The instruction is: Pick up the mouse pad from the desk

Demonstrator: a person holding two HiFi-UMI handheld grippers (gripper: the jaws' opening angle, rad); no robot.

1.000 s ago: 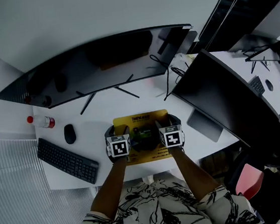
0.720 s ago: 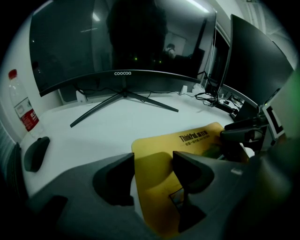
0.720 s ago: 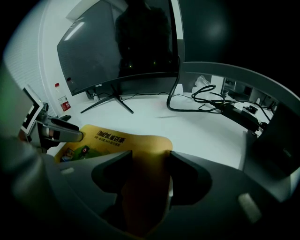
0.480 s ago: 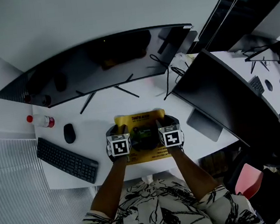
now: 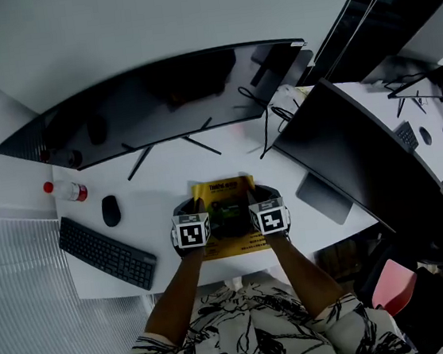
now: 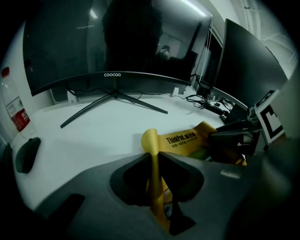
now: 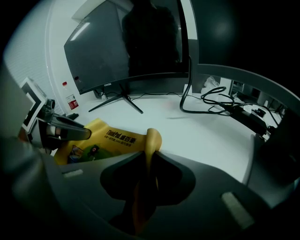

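Note:
The yellow mouse pad (image 5: 221,190) lies on the white desk (image 5: 166,179), in front of the person. My left gripper (image 5: 197,209) is at its left edge and my right gripper (image 5: 254,201) at its right edge. In the left gripper view the pad (image 6: 187,139) curls up at the edge, and the closing jaws of the left gripper (image 6: 153,157) pinch that fold. The right gripper view shows the same: the pad (image 7: 110,138) folds upward between the closing jaws of the right gripper (image 7: 146,159). The pad's middle bows between the two grippers.
A curved monitor (image 5: 156,100) on a spread-leg stand is behind the pad. A second dark monitor (image 5: 363,155) is at the right, with cables (image 5: 274,114) beside it. A mouse (image 5: 110,211), a keyboard (image 5: 107,254) and a bottle (image 5: 67,191) lie at the left.
Both grippers' jaws have closed on the pad's side edges. The pad now looks narrower, with its edges curled up. The hands have hardly moved.

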